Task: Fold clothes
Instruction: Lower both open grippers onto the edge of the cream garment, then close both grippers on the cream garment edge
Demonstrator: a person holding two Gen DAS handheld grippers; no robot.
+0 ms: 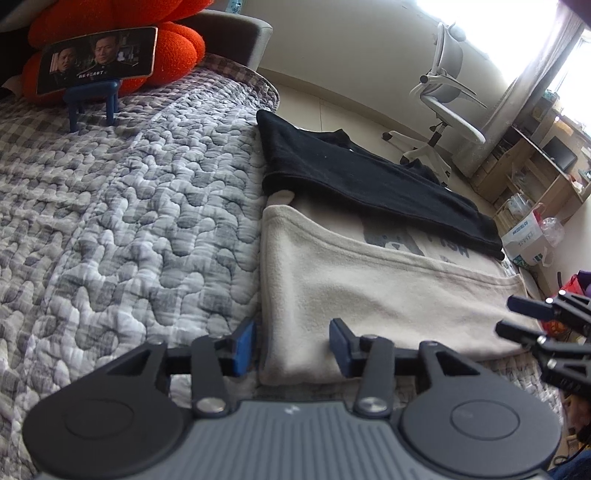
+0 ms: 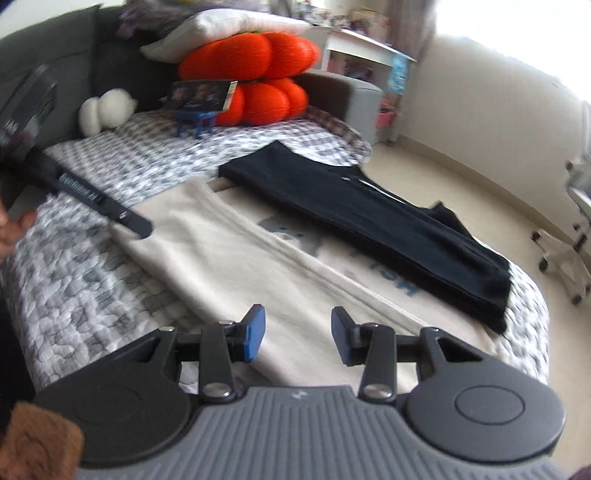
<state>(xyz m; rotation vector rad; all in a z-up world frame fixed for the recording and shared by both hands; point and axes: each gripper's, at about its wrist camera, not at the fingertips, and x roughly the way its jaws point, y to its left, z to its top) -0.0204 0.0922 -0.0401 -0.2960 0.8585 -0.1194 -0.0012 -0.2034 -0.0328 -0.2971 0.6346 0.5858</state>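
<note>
Beige garment (image 1: 369, 295) folded on quilt (image 1: 129, 203) | black garment (image 1: 369, 181) overlapping | left claw (image 1: 291, 345), right claw (image 2: 297, 338) spread, empty

Right gripper (image 2: 293, 338) seen over a beige garment (image 2: 236, 266), jaws parted with nothing between them, a folded black garment (image 2: 369, 221) laid beyond, left gripper (image 2: 146, 227) seen at the beige garment's far corner, orange cushions (image 2: 258, 77) stacked on the bed (image 2: 92, 280).

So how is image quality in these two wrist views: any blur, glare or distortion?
Left wrist view: sharp, but the window at top right is blown out and fisheye bends the room's edges. Right wrist view: motion blur throughout, softening the beige garment and its print; the window is also overexposed.
</note>
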